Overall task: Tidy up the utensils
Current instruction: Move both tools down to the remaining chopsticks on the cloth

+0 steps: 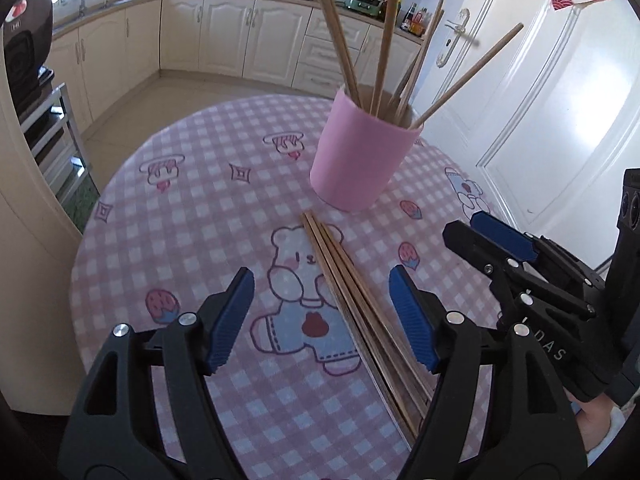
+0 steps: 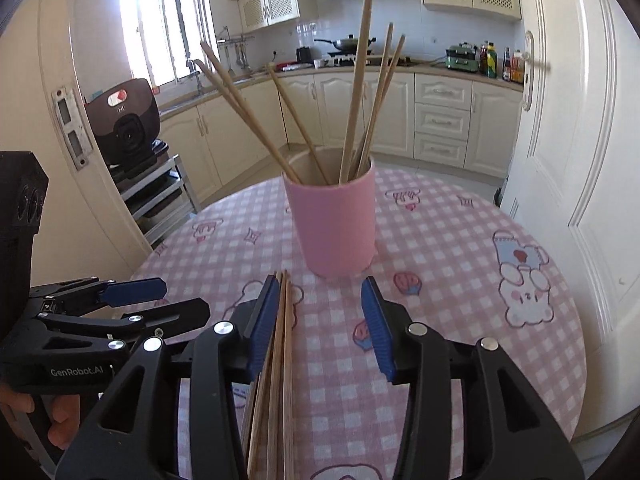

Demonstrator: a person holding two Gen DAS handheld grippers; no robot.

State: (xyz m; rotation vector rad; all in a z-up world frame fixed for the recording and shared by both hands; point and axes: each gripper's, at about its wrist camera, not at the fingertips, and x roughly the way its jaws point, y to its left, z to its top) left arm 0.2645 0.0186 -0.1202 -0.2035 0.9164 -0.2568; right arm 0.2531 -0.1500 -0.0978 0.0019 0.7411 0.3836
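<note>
I am working through the chopstick-sorting step; some sticks are already standing in the pink cup (image 2: 332,228), and a loose bundle of chopsticks (image 1: 352,304) is lying flat on the desk (image 1: 192,216), its far tips pointing toward twelve o'clock and stopping just short of the cup's base. My left fingers (image 1: 322,316) are spread wide with the bundle lying between them, closer to the pad at three o'clock; neither pad is pressing on it. My right fingers (image 2: 320,320) are spread too — the sticks are running right alongside the pad at nine o'clock, the other pad standing well clear, so nothing is being pinched.

The next move, as I am judging it, is asking for one pair of fingers to close across the bundle, lift it, tip it upright and lower it into the cup's mouth; the leaning sticks are fanning out over the rim, so the open gap is sitting nearer the middle.

The two sets of fingers are crowding each other beside the bundle — little room there; the desk is staying open toward nine o'clock, while its rounded edge and a white door are lying at three o'clock.
</note>
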